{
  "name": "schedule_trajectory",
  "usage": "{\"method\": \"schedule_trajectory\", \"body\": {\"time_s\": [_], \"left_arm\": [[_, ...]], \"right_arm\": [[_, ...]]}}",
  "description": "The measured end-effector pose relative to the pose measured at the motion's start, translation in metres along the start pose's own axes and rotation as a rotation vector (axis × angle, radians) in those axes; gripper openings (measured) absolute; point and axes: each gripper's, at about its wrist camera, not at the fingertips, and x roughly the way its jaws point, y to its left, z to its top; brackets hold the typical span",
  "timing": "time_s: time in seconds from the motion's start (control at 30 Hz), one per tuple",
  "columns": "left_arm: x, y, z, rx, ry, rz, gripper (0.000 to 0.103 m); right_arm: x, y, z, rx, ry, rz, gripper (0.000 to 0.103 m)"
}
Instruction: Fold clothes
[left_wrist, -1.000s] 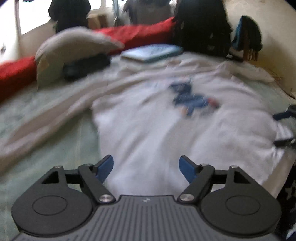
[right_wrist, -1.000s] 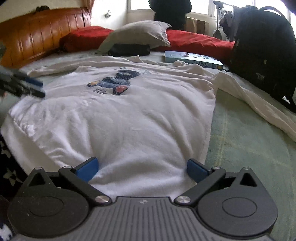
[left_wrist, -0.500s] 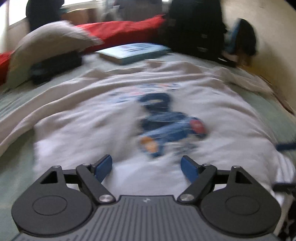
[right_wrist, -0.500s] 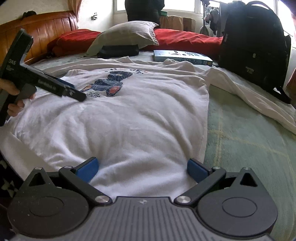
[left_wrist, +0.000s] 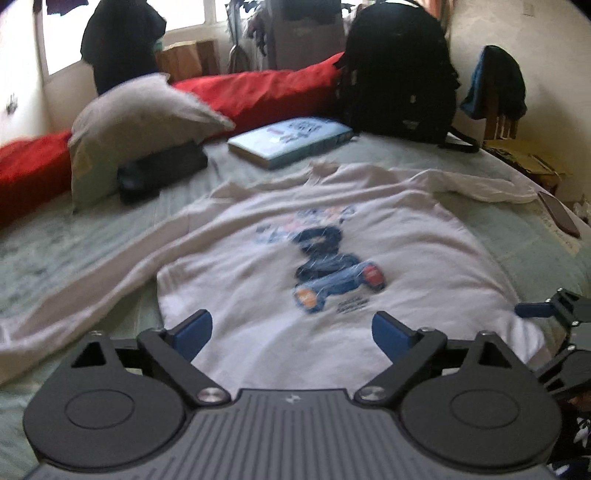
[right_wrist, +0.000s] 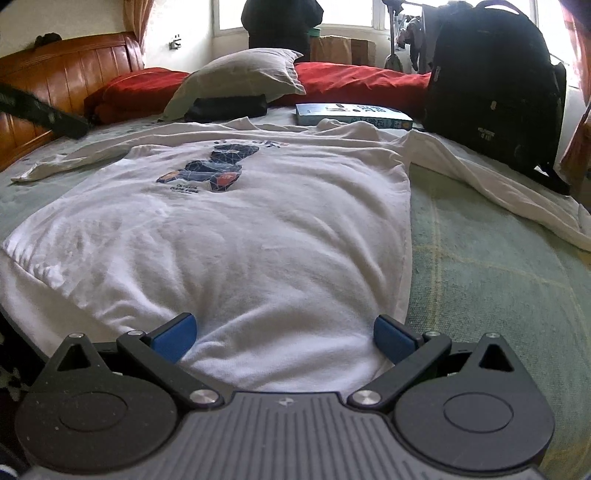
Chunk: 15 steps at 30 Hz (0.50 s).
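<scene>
A white long-sleeved shirt (left_wrist: 332, 295) with a blue print lies face up on the green bed cover, both sleeves spread out to the sides. My left gripper (left_wrist: 291, 330) hovers above the shirt's lower left part. Its jaws are opening, and there is nothing between the blue pads (left_wrist: 192, 330). My right gripper (right_wrist: 284, 334) stands open low over the shirt (right_wrist: 240, 240) at its hem, near the right side seam. The pads do not press on the cloth. It also shows at the right edge of the left wrist view as the right gripper (left_wrist: 546, 343).
Behind the shirt lie a grey pillow (right_wrist: 240, 77), a black pouch (right_wrist: 225, 107), a light blue book (right_wrist: 351, 114), red bedding (right_wrist: 354, 83) and a black backpack (right_wrist: 491, 85). A wooden headboard (right_wrist: 55, 70) is at the left. A phone (left_wrist: 557, 214) lies near the bed's right edge.
The left gripper has pulled back and risen, so more of the shirt shows, and its jaws stand wider. In the right wrist view it has drawn away to the far left. The right gripper has hardly moved.
</scene>
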Motion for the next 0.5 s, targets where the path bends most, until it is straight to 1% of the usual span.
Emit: {"method": "schedule_trajectory", "body": {"time_s": [0.07,0.13,0.3,0.4,0.5], "left_arm": [[-0.002,-0.012,0.008,0.023,-0.004,0.007,0.095],[0.004,-0.021,0.012,0.036,-0.001,0.006,0.095],[0.034,-0.035,0.008,0.029,0.011,-0.034,0.095],[0.06,-0.037,-0.002,0.045,0.019,-0.003,0.095],[0.088,-0.03,-0.016,0.035,0.051,0.032,0.095]], "right_arm": [[0.0,0.0,0.0,-0.001,0.0,-0.002,0.103],[0.0,0.001,0.0,-0.003,-0.001,-0.004,0.103],[0.0,0.002,-0.001,-0.007,-0.003,-0.01,0.103],[-0.002,0.004,-0.003,-0.009,-0.017,-0.018,0.103],[-0.006,0.006,-0.009,-0.013,-0.042,-0.026,0.103]]}}
